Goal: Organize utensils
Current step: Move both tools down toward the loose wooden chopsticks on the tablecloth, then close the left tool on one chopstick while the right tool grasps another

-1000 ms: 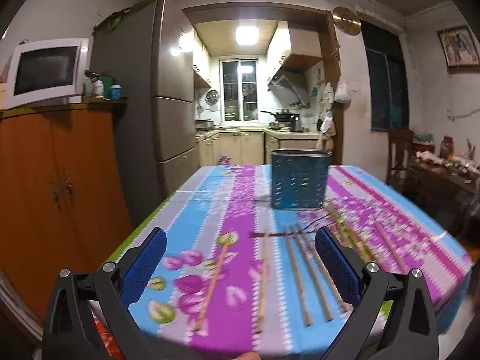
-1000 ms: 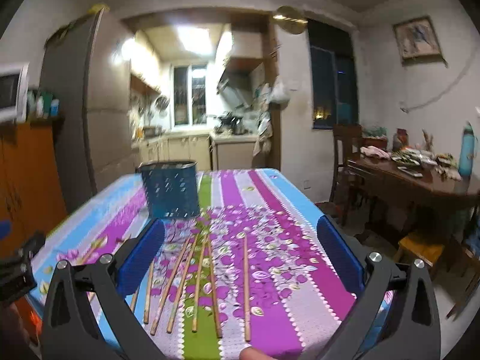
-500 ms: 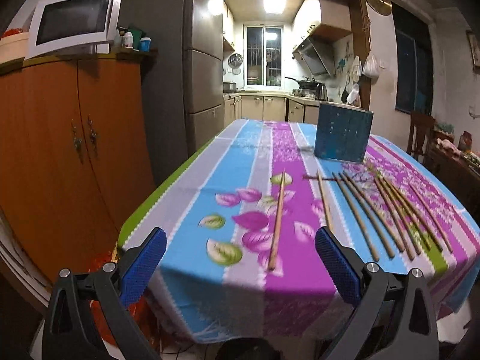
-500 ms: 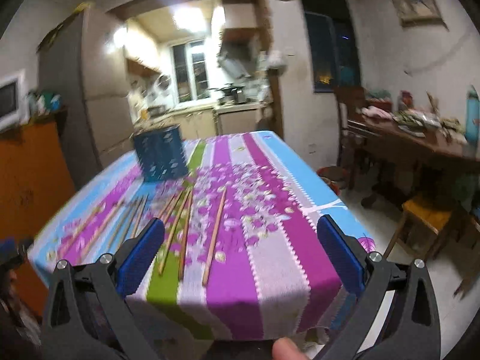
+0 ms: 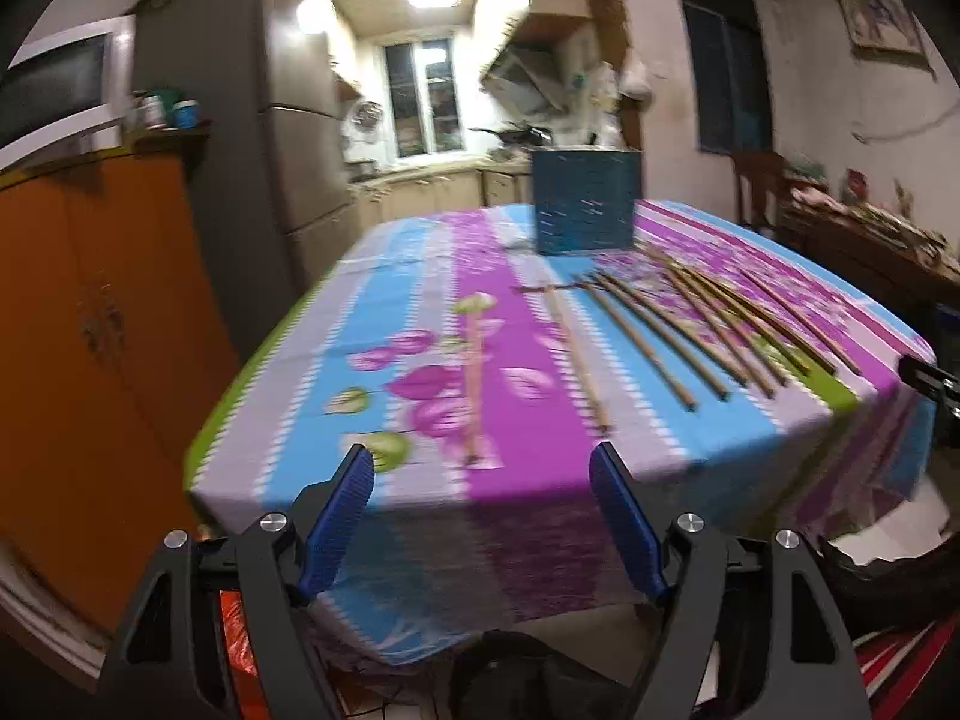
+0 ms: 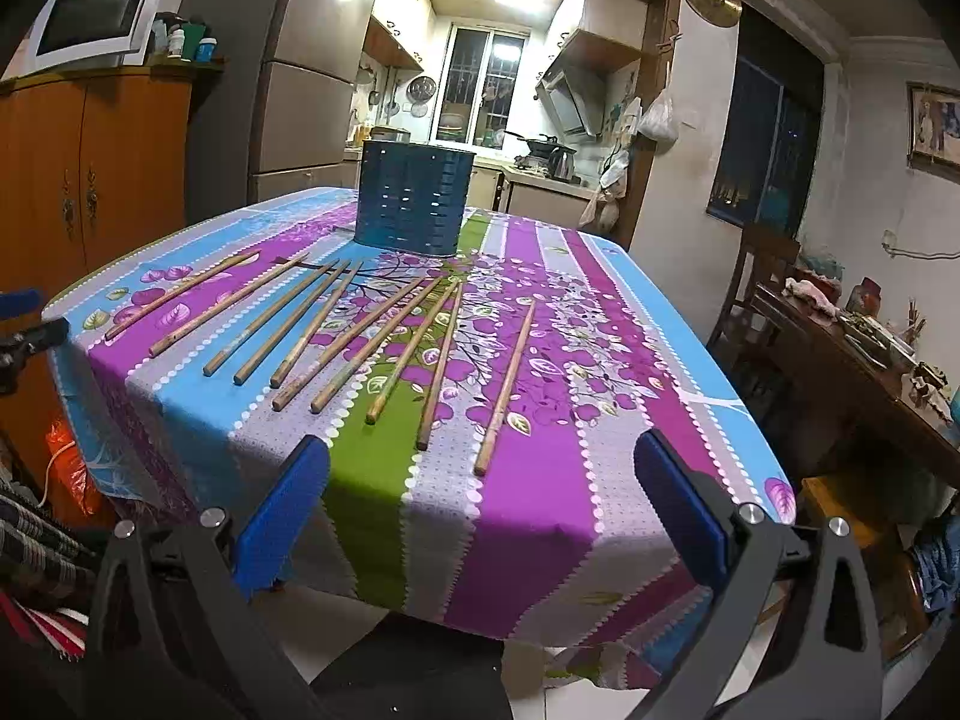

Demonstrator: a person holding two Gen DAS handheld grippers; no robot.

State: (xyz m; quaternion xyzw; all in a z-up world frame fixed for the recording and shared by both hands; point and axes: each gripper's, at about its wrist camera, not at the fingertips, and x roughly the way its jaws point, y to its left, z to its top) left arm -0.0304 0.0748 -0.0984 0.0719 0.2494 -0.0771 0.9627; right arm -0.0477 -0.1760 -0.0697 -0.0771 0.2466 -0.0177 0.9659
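Chopsticks (image 6: 336, 336) lie on the tablecloth (image 6: 540, 516) beyond both grippers' empty, parted jaws, the left's narrowing.

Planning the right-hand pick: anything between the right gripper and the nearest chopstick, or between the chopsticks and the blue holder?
Nothing visible. The right gripper is open and empty, off the table's near edge; the nearest chopstick lies ahead on bare tablecloth. The blue holder stands beyond the chopsticks.

I can't make out a single readable word, number or brand from either wrist camera. The small jars with teal lids (image 6: 191, 43) on the orange wooden cabinet (image 6: 90, 168) are too small for any label to be read, and the framed picture (image 6: 936, 126) on the right wall shows me no lettering. The left view is too blurred for print.
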